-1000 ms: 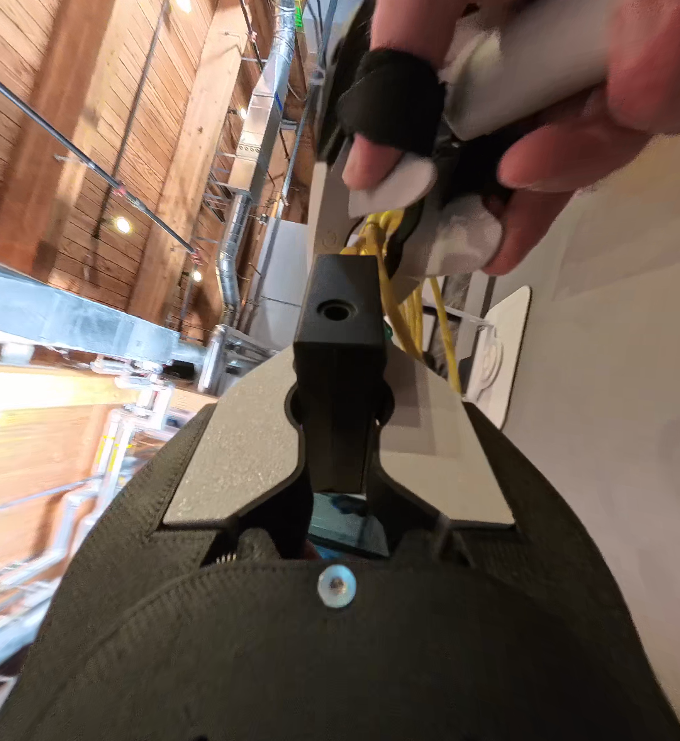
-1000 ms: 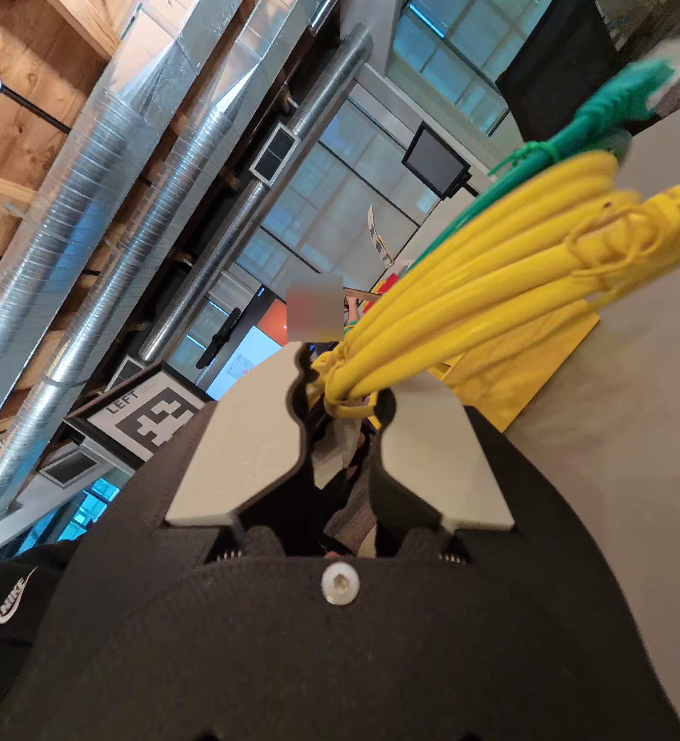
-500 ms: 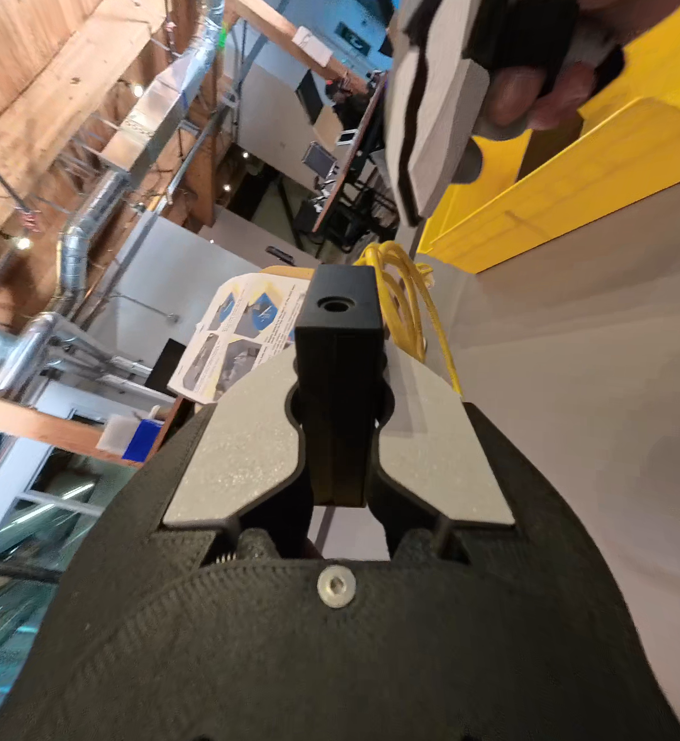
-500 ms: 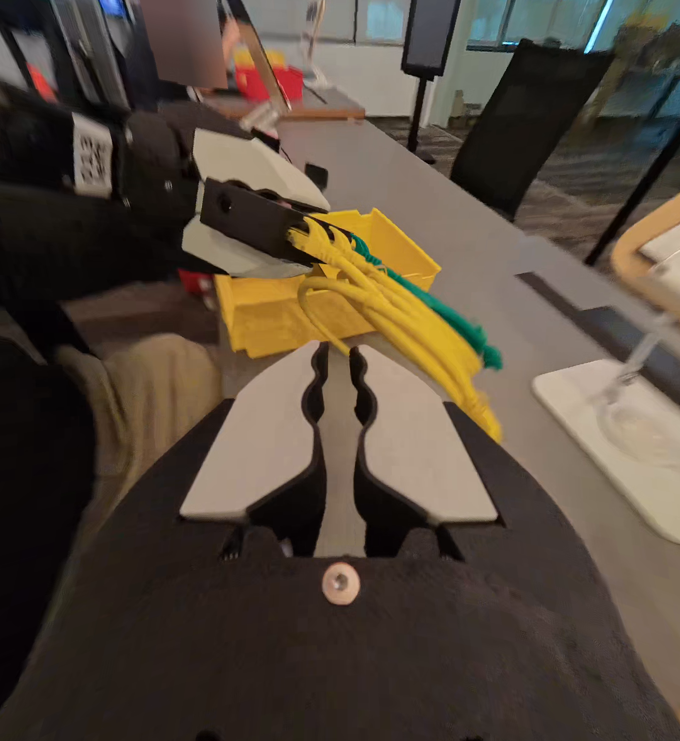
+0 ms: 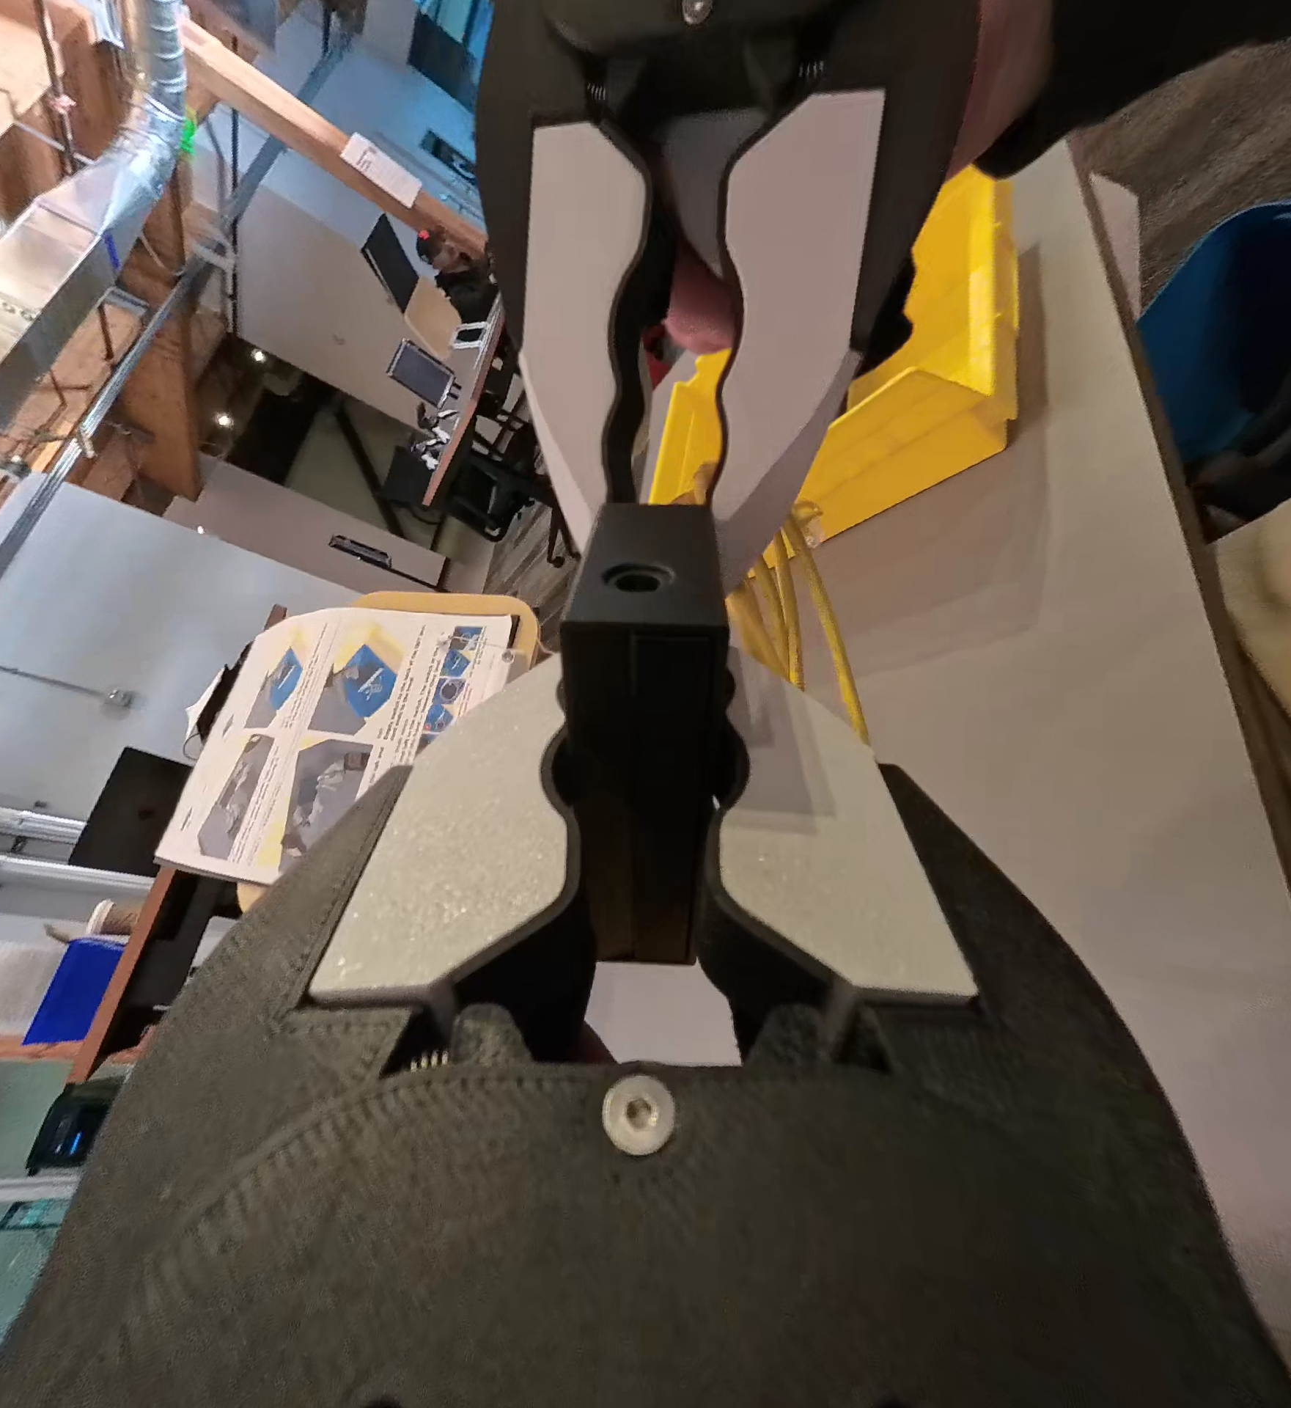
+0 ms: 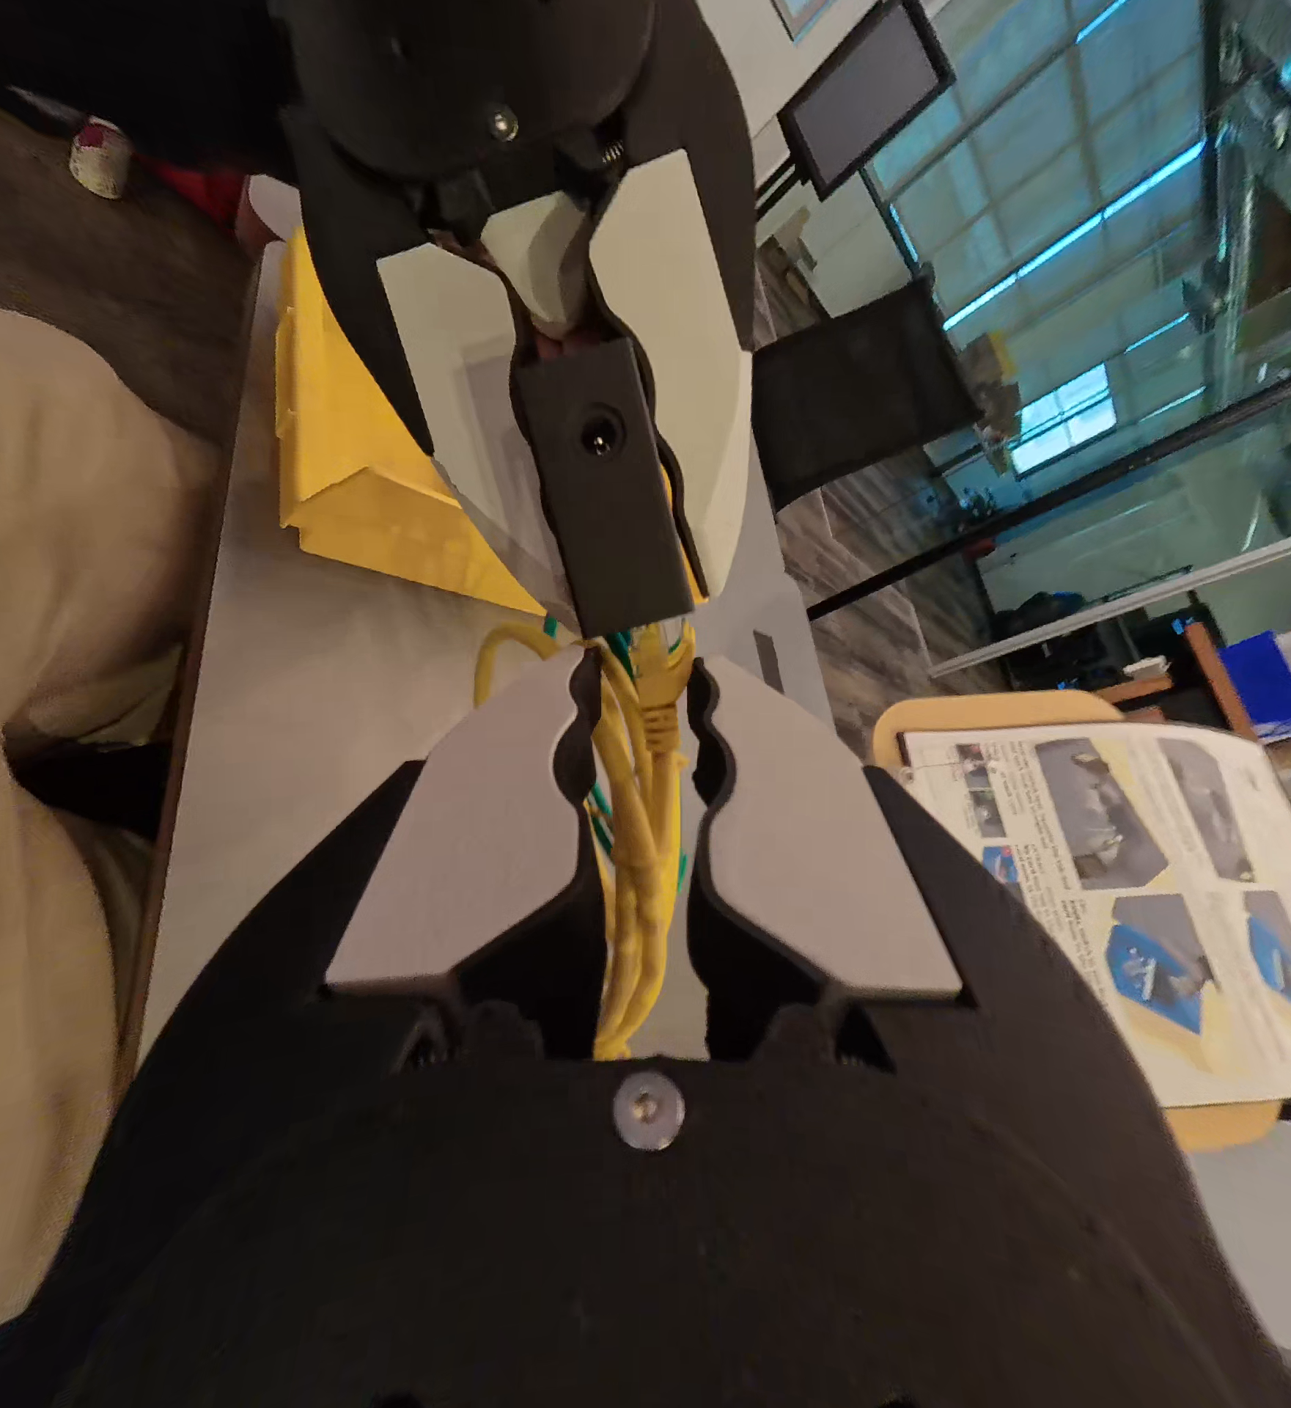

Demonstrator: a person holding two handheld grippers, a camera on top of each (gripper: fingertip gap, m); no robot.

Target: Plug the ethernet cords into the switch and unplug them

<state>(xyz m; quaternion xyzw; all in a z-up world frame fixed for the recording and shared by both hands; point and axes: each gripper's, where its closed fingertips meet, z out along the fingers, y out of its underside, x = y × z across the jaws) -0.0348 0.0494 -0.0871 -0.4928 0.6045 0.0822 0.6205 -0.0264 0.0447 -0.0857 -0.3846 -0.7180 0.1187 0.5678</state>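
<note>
My left gripper (image 5: 642, 686) is shut on the black switch (image 5: 642, 762) and holds it above the grey table (image 5: 1046, 838). Yellow ethernet cords (image 5: 802, 609) hang from the switch's far end. My right gripper (image 5: 672, 495) faces the switch end-on, its tips at that end. In the right wrist view the left gripper (image 6: 627, 602) holds the switch (image 6: 604, 488) pointing at me. My right gripper (image 6: 642, 678) has its jaws a little apart. A yellow plug (image 6: 657, 701) lies between the fingertips. Yellow cords (image 6: 638, 876) and green cords (image 6: 600, 808) run through the gap.
A yellow bin (image 5: 931, 404) lies on the table behind the switch; it also shows in the right wrist view (image 6: 368, 488). A printed instruction sheet (image 6: 1160, 876) rests on a wooden stand beside the table. A person's beige trouser leg (image 6: 33, 609) is at the table's edge.
A second ago the right gripper was shut on the cord bundle; it let go and swung round to face the switch end-on, jaws wider, with a plug between them. The left gripper kept hold of the switch.
</note>
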